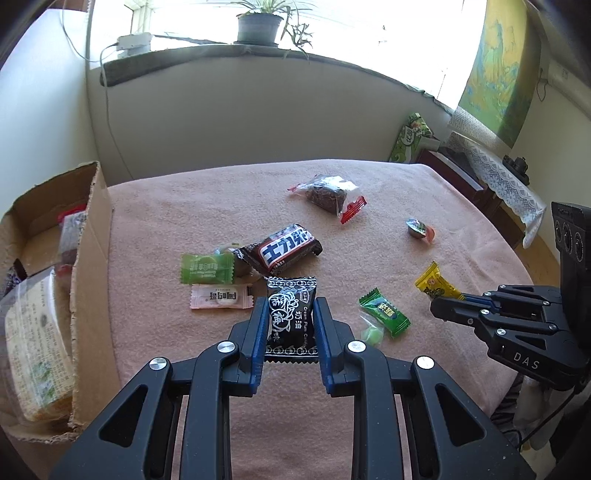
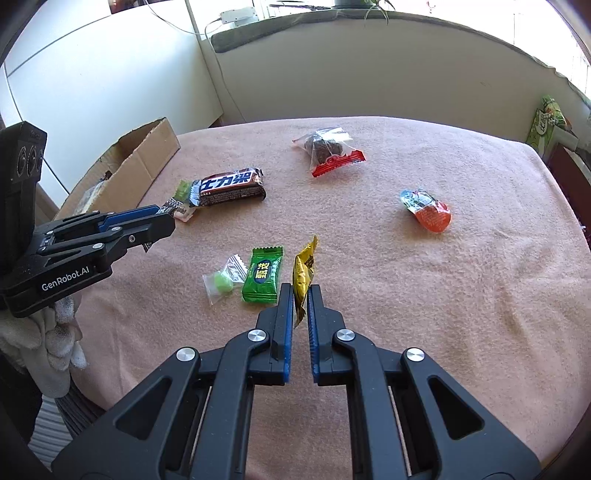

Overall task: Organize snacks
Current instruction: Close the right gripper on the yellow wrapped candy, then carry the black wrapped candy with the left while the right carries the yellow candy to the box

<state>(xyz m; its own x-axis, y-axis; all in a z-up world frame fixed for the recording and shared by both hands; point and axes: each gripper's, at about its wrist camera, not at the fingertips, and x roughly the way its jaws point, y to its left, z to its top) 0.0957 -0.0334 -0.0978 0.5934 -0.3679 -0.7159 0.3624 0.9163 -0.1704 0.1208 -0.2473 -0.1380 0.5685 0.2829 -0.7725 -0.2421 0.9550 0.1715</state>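
The left gripper pinched one black candy packet, the right gripper one yellow candy, with two green candies just beside it.

Bright daylight pours through a wide window above a dark sill bearing a potted plant, over pale walls, a pink-clothed tabletop, a yellow-green hanging picture and a lace-draped side cabinet at right

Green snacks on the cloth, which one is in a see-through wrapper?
The small round green candy, beside the solid green packet; its wrapper is clear.
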